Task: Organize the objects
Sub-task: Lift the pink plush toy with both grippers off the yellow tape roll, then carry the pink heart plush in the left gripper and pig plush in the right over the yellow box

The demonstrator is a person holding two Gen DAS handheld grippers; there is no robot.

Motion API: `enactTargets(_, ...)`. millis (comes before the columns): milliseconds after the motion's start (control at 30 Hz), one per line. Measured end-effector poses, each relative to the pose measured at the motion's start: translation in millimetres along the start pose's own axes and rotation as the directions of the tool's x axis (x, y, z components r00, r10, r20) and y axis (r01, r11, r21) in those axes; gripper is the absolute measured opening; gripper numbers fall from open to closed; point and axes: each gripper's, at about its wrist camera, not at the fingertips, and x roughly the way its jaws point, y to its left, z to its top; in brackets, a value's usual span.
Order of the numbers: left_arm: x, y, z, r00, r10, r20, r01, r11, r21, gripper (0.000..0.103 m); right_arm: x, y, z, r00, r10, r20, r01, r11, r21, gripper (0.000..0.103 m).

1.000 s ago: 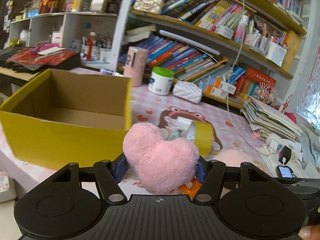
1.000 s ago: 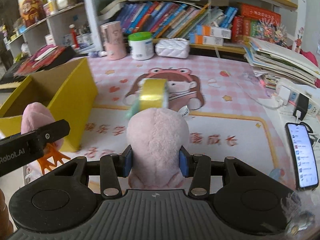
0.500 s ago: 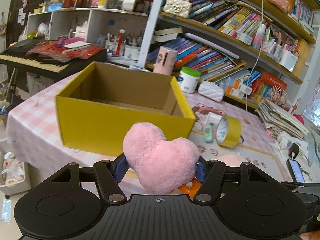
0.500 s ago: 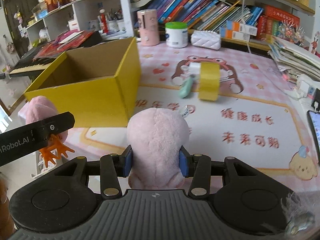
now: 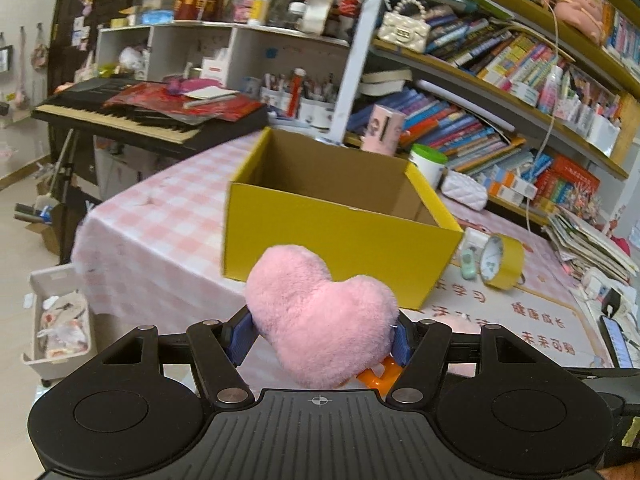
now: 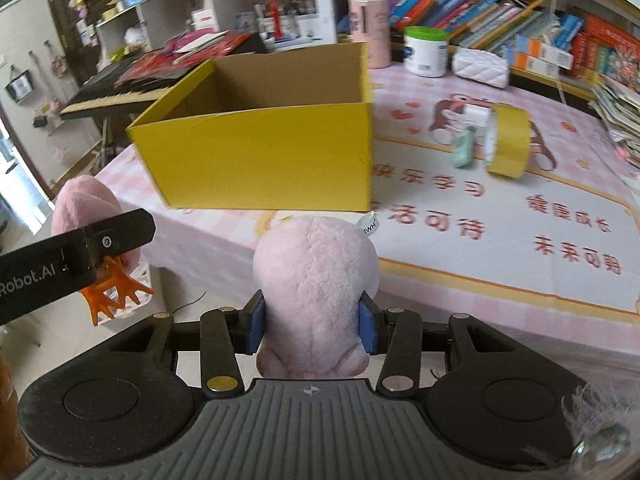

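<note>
My left gripper is shut on a pink plush toy with orange feet; the toy also shows at the left of the right wrist view. My right gripper is shut on a pale pink plush toy with a white tag. Both are held off the near edge of the table, short of an open yellow cardboard box, which looks empty inside. A yellow tape roll, a white alarm clock and a small mint-green item lie to the right of the box.
The table has a pink checked cloth and a printed mat. Behind the box stand a pink canister, a green-lidded jar and a white quilted pouch. Bookshelves fill the back. A keyboard stands at the left, a phone at the right.
Both grippers have pulled back and risen away from the table with their toys still held. The box and tape roll now look farther off and more to the right.
</note>
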Motion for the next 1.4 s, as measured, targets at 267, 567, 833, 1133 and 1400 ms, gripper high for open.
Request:
enactTargets(267,-18.0,23.4,0.5,0.999,0.037,0.032,-0.036,0.999,-0.04,0.065,-0.6,31.8,-1.1,0.999,0.036,-0.011,-0.036,0.997,-0.061,0.043)
enactTargets(567,-31.2,28.2,12.1,0.992,0.045,0.116,-0.039,0.997,-0.06,0.064,-7.4,51.9,7.6,0.997,0.063,0.052,-0.055,0.989,-0.138,0.043)
enactTargets(833,-21.4,14.5,48.1,0.976,0.007,0.218,-0.001,1.0,-0.027,0.065,-16.9,51.4,49.6,0.97,0.052,0.236,-0.007,0.983,-0.185,0.043)
enactTargets(1133,22.6,-4.7,88.1,0.969,-0.001,0.246,0.0,1.0,0.005,0.065,7.4,38.0,108.9,0.948,0.051,0.315,0.017,0.978,-0.21,0.043)
enactTargets(1400,81.1,-11.3,109.4,0.977,0.043,0.209,-0.048,0.999,0.018,0.065,62.2,20.4,153.2,0.959,0.035,0.282,0.041,0.965,-0.26,0.043)
